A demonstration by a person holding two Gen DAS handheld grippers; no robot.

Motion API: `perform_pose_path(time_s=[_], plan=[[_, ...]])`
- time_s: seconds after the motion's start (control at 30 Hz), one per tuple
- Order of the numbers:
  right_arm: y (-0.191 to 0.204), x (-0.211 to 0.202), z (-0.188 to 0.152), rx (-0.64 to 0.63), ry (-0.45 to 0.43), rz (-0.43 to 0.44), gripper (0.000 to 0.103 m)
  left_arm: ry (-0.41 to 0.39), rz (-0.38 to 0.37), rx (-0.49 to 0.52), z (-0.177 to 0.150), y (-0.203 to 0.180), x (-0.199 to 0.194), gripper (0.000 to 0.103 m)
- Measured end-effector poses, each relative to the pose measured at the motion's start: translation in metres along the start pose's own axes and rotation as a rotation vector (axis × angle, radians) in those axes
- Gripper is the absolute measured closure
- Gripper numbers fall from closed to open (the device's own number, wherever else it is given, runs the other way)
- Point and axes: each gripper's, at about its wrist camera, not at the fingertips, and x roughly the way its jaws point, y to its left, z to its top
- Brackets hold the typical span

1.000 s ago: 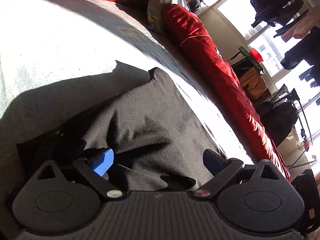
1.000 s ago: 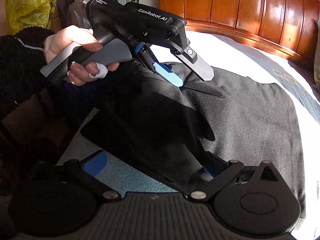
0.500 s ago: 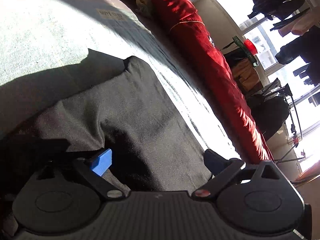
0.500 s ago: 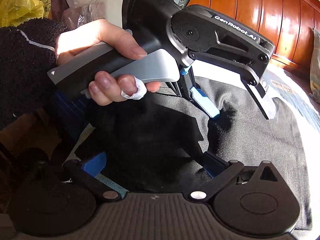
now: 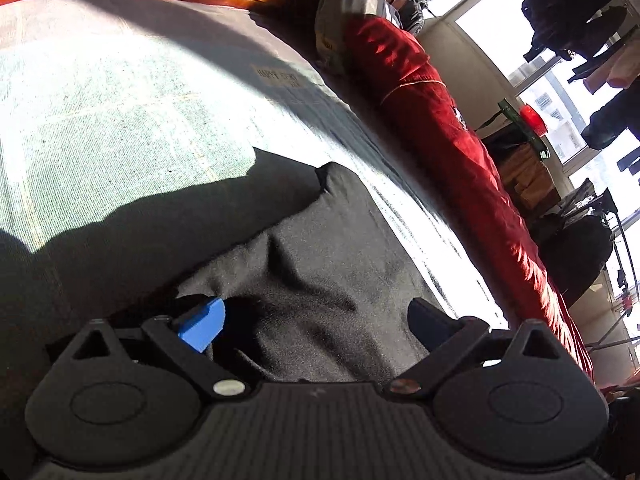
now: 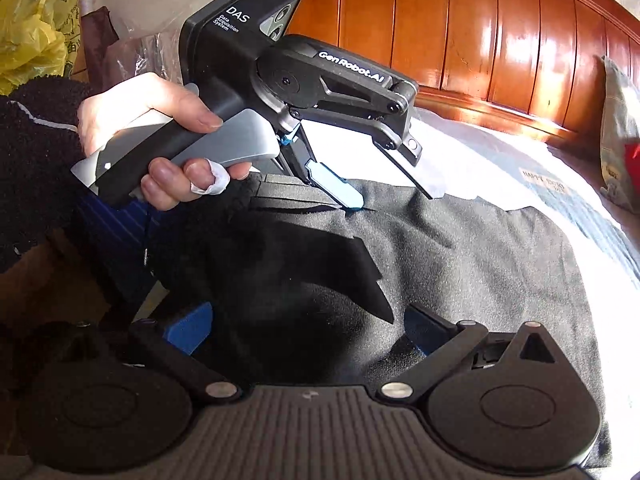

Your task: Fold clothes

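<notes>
1. The left wrist view is taken low and close over the dark garment (image 5: 320,280), facing along the bed sheet (image 5: 120,112) toward the red quilt (image 5: 440,132) and bright windows (image 5: 500,20).
2. The right wrist view is aimed across the same garment (image 6: 460,260) toward the wooden headboard (image 6: 480,28), with the left gripper (image 6: 392,196) framed close ahead.
3. Garment, sheet and headboard are shared.

Hard sunlight from the windows (image 5: 560,92), which are blown out white. Bedsheet (image 5: 100,92) overexposed in the lit patches, with sharp dark shadows across it and across the black garment (image 6: 460,264). Glare streaks on the wooden headboard (image 6: 500,40). Lower left of the right wrist view is near black, detail probably lost. Strong fisheye bending at the edges; corners soft.
</notes>
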Motion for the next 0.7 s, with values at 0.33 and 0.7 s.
perform_pose_path(time_s=[0.33, 0.7], plan=[[0.02, -0.018, -0.002, -0.005, 0.049, 0.027, 0.0, 0.099, -0.014, 0.027, -0.055, -0.017, -0.016, 0.005], [0.02, -0.114, -0.029, 0.059, 0.055, -0.122, 0.0, 0.081, 0.129, 0.115, -0.09, -0.066, -0.045, 0.005]])
